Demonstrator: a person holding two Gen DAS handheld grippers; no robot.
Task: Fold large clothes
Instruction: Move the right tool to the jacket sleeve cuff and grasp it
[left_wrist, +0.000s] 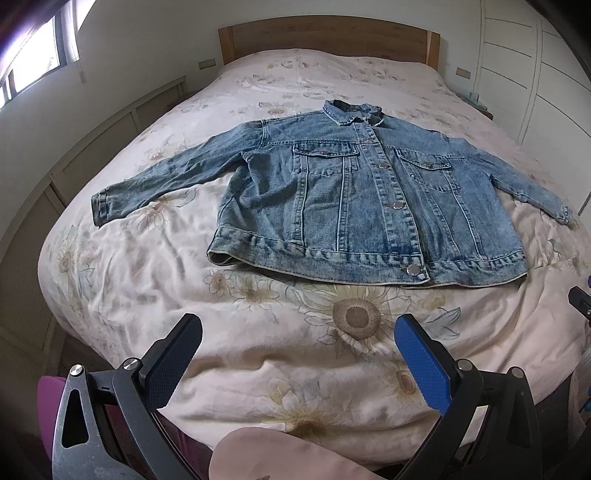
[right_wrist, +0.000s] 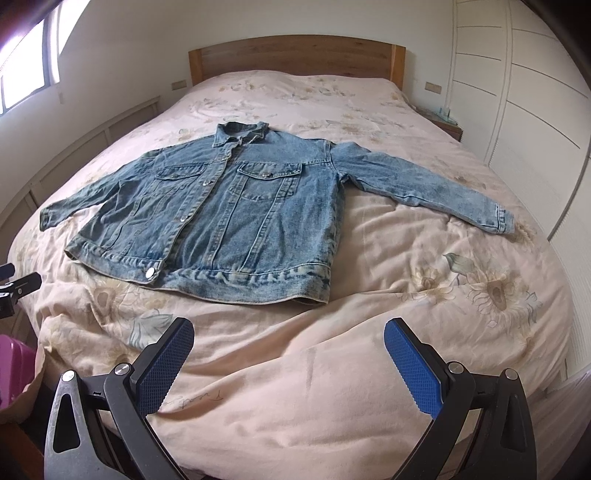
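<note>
The jacket (left_wrist: 369, 192) lay flat and face up on the bed (left_wrist: 147, 280), buttoned, collar toward the headboard (left_wrist: 325, 37) at the top of the frame and hem toward me. Its sleeves ran out to either side, so its widest span crossed the frame from left to right. In the left wrist view it sat right of centre; in the right wrist view it sat left of centre, so it lay between my two tools. My left gripper (left_wrist: 297, 350) hung over bare quilt below the hem, jaws wide apart and empty. My right gripper (right_wrist: 288, 352) did the same. I judged each sleeve nearer its own-side gripper.
</note>
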